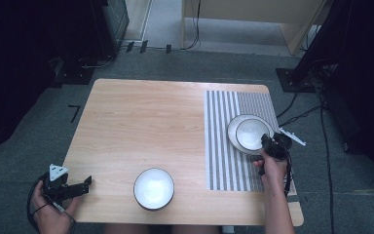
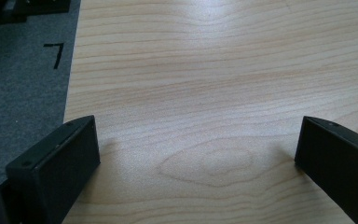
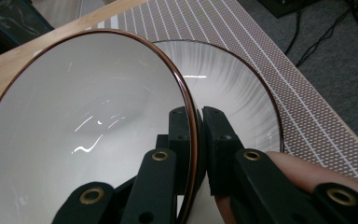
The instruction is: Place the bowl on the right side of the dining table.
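So the right gripper (image 3: 196, 140) has its jaws clamped on the rim of a small white bowl (image 1: 251, 132), which sits inside a wider white plate (image 1: 233, 135) on the striped mat (image 1: 224, 161) near the table's right edge. A second bowl (image 1: 154, 188), nothing in it, sits near the front edge. The left gripper (image 2: 196, 154) has its jaws wide apart over bare wood at the table's (image 1: 141, 122) front left corner, with lots of free tabletop between.
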Demonstrator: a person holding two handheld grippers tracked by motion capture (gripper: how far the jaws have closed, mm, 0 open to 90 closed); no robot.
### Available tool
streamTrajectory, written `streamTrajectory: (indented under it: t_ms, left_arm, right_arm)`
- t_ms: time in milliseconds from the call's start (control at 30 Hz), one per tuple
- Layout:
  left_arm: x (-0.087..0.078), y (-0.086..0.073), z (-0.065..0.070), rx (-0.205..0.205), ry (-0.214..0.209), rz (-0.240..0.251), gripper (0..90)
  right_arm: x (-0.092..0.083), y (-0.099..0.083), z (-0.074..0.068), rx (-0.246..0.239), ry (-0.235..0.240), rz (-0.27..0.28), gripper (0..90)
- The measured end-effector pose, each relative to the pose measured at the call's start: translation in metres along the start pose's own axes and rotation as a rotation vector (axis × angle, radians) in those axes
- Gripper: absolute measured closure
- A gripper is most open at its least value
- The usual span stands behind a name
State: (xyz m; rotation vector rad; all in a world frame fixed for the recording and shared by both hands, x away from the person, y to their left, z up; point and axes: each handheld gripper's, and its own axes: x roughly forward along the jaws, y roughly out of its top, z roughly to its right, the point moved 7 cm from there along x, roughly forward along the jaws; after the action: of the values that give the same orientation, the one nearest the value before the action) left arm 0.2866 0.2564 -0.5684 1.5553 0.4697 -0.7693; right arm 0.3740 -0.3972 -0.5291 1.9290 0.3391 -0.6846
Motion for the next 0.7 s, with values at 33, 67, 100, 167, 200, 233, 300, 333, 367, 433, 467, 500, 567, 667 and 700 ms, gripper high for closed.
streamTrajectory:
  t_ms: [33,67,100,167,200,233,300,333,367,433,467,500,567,667,700]
  left_arm:
    - [0.0000,0.0000,0.0000,0.000,0.000,0.000,0.0]
    - [0.0000,0.0000,0.0000,0.000,0.000,0.000,0.0]
    - [0.0000,0.0000,0.0000,0.000,0.000,0.000,0.0]
    - [0.0000,0.0000,0.0000,0.000,0.000,0.000,0.0]
    - [0.0000,0.0000,0.0000,0.000,0.000,0.000,0.0]
    - [0.0000,0.0000,0.0000,0.000,0.000,0.000,0.0]
    - [0.0000,0.0000,0.0000,0.000,0.000,-0.001,0.0]
    - [0.0000,0.0000,0.0000,0.000,0.000,0.000,0.0]
    - [0.0000,0.0000,0.0000,0.000,0.000,0.000,0.0]
    - [0.0000,0.0000,0.0000,0.000,0.000,0.000,0.0]
    - [0.0000,0.0000,0.0000,0.000,0.000,0.000,0.0]
    - [0.0000,0.0000,0.0000,0.000,0.000,0.000,0.0]
    - [0.0000,0.0000,0.0000,0.000,0.000,0.000,0.0]
    - [0.0000,0.0000,0.0000,0.000,0.000,0.000,0.0]
    - [0.0000,0.0000,0.0000,0.000,0.000,0.000,0.0]
  right_arm:
    - [0.0007,0.0003,0.0003,0.009,0.001,-0.001,83.6]
    - [0.0013,0.0007,0.0007,0.010,0.001,-0.001,83.5]
    - [0.0018,0.0012,0.0008,0.017,0.001,0.001,83.5]
    - [0.0028,0.0021,0.0019,0.025,-0.004,0.002,83.4]
    - [0.0030,0.0022,0.0020,0.035,-0.002,-0.002,83.3]
    - [0.0033,0.0024,0.0023,0.035,0.001,-0.004,83.2]
    - [0.0038,0.0027,0.0025,0.040,0.007,-0.003,82.6]
    - [0.0040,0.0029,0.0026,0.050,0.008,-0.004,82.2]
    - [0.0042,0.0032,0.0026,0.056,0.012,-0.003,81.9]
    - [0.0043,0.0034,0.0022,0.057,0.012,0.000,81.7]
    - [0.0045,0.0035,0.0022,0.061,0.016,0.002,81.1]
    - [0.0046,0.0040,0.0018,0.070,0.024,0.008,80.4]
    - [0.0050,0.0048,0.0020,0.076,0.028,0.017,79.0]
    - [0.0048,0.0056,0.0021,0.086,0.032,0.018,76.3]
    - [0.0050,0.0055,0.0026,0.089,0.030,0.018,76.3]
